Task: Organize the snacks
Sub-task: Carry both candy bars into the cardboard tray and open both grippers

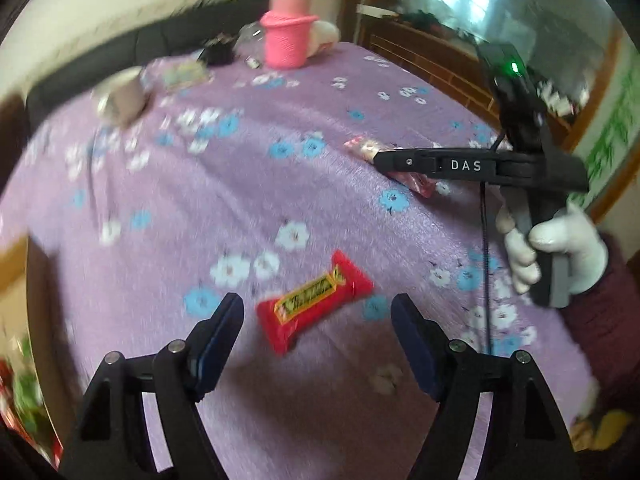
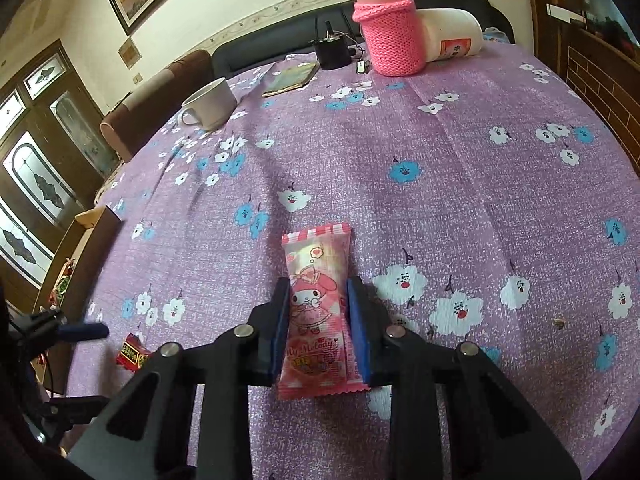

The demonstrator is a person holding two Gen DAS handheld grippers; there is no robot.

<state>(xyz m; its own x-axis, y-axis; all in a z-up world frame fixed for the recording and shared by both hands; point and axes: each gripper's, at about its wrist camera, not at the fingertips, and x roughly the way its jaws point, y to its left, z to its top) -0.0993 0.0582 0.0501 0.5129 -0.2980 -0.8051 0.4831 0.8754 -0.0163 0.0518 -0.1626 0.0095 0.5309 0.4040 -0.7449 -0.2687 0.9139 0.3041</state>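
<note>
A red snack bar with a yellow label (image 1: 315,301) lies on the purple flowered tablecloth (image 1: 280,184). My left gripper (image 1: 316,312) is open, its jaws on either side of the bar and just above it. My right gripper (image 2: 318,292) is shut on a pink My Melody snack packet (image 2: 318,300), which lies lengthwise between the pads. The right gripper (image 1: 378,157) also shows in the left wrist view, with the pink packet (image 1: 366,147) under its tip. The red bar (image 2: 132,354) shows at the lower left of the right wrist view.
A pink knit-covered bottle (image 2: 390,36), a white jar on its side (image 2: 452,36), a black device (image 2: 332,50), a booklet (image 2: 292,78) and a white cup (image 2: 210,104) stand at the table's far end. A dark sofa (image 2: 256,52) lies beyond. The table's left edge (image 2: 100,216) is near.
</note>
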